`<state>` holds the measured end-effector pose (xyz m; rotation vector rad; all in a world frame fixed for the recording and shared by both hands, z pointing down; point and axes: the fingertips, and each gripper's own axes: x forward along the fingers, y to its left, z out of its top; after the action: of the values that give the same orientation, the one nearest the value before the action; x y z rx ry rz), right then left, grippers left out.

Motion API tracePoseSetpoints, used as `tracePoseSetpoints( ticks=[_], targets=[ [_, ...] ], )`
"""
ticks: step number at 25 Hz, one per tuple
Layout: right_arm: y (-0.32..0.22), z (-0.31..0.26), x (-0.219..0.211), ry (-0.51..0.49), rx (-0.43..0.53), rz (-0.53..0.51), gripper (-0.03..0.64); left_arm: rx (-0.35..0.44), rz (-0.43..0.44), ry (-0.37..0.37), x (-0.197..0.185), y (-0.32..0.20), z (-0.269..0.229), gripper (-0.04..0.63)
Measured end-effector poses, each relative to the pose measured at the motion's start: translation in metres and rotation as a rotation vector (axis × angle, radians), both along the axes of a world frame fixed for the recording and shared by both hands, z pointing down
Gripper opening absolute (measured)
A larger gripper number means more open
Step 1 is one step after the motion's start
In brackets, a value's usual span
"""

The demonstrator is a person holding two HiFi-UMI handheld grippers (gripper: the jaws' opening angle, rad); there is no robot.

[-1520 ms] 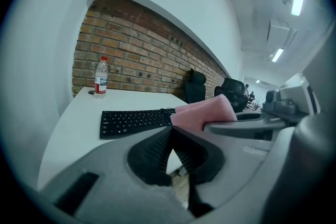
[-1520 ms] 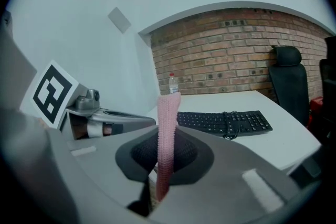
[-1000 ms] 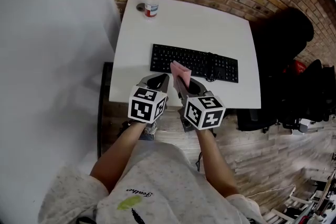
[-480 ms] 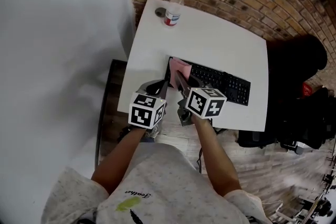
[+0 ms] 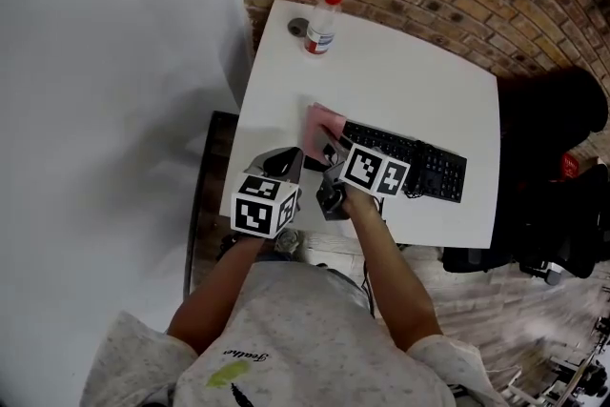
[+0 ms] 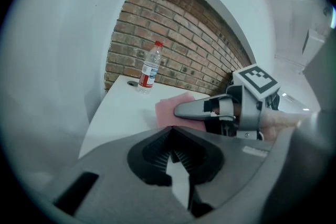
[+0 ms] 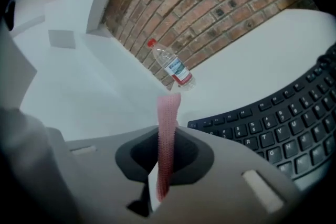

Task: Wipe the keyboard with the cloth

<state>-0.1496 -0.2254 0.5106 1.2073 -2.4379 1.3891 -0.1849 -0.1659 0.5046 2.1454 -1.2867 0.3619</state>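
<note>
nearest, the left gripper (image 5: 289,157) hangs over the near left edge of the table (image 5: 400,71), its jaws closed together on nothing. just beside it to the right, the right gripper (image 5: 330,146) is clamped on the pink cloth (image 5: 322,121), which stands edge-up out of the jaws and reaches the left end of the keyboard (image 5: 419,169); whether it presses on the keys cannot be told. the keyboard's long axis runs from there toward the table's right edge, roughly along the near edge, so nearly every key lies to the right of the cloth. the right hand is the nearer one, and the wipe looks barely begun. farthest off, a bottle (image 5: 323,24) stands at the far left corner.
</note>
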Motion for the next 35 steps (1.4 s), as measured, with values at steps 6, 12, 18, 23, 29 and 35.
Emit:
tracePoseSetpoints(
  ticks=[6,12,18,23,29,35],
  targets=[
    [-0.009,0.013,0.007,-0.002,-0.043,0.032,0.023,-0.004,0.005,-0.023,0.007,-0.002,-0.002,-0.005],
    [-0.015,0.017,0.008,0.034,-0.041,0.003,0.019,-0.004,-0.035,-0.044,0.012,0.000,-0.006,-0.005],
    [-0.018,0.022,0.015,0.104,-0.060,-0.028,0.012,-0.007,-0.088,-0.055,0.015,-0.006,-0.008,-0.005],
    [-0.018,0.024,0.024,0.134,-0.047,-0.049,0.012,-0.007,-0.116,-0.056,0.019,-0.010,-0.008,-0.005],
    [-0.018,0.024,0.041,0.156,-0.030,-0.045,0.012,-0.007,-0.112,-0.062,0.033,-0.010,-0.007,-0.005],
    [-0.016,0.023,0.059,0.164,-0.024,-0.029,0.014,-0.008,-0.093,-0.069,0.049,-0.010,-0.007,-0.006]
  ],
)
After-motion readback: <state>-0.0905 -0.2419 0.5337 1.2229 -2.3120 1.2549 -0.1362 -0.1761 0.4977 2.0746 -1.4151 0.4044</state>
